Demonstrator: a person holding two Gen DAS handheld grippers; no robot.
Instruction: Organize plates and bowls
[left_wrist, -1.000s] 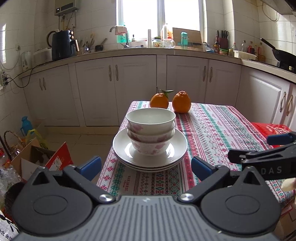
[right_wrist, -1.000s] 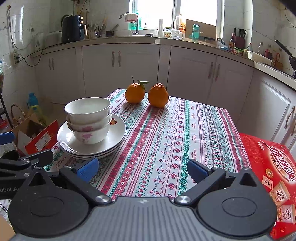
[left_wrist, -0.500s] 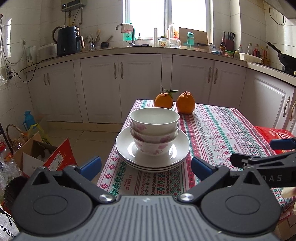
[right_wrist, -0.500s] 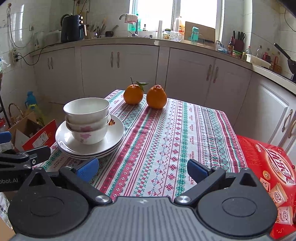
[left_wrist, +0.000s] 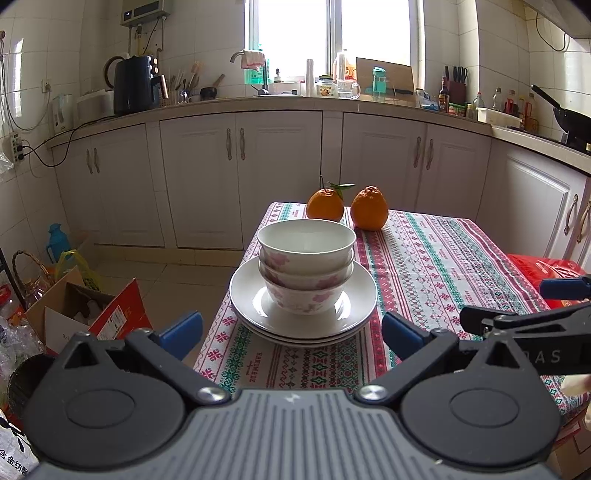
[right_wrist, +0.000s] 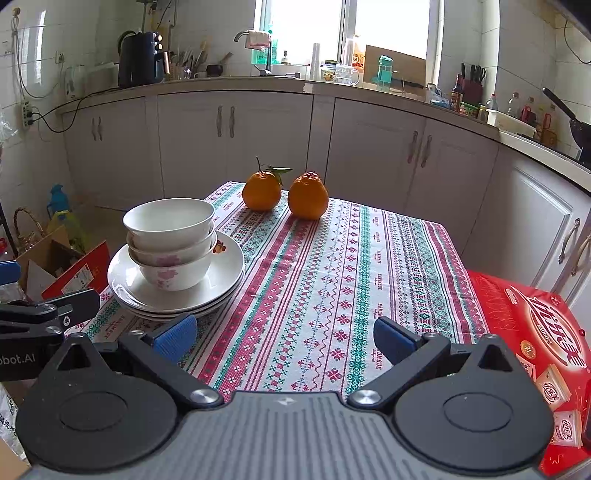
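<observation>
while both grippers hang short of the table's near edge, the stack of bowls (left_wrist: 306, 266) sits in the middle of the left wrist frame: three bowls nested one inside another, resting on a pile of plates (left_wrist: 303, 325) near the left side of the patterned tablecloth (left_wrist: 436, 266). the left gripper (left_wrist: 291, 332) has its blue-padded fingers spread wide with nothing between them, the plates showing in the gap above. in the right wrist frame the same bowls (right_wrist: 170, 240) and plates (right_wrist: 177, 291) lie at centre left, and the right gripper (right_wrist: 284, 338) is likewise wide and holds nothing, its gap over bare cloth. two oranges (right_wrist: 286, 194) stand side by side at the far end of the cloth, upper centre. a red box (right_wrist: 535, 332) lies at the lower right of that frame, touching the cloth's edge.
</observation>
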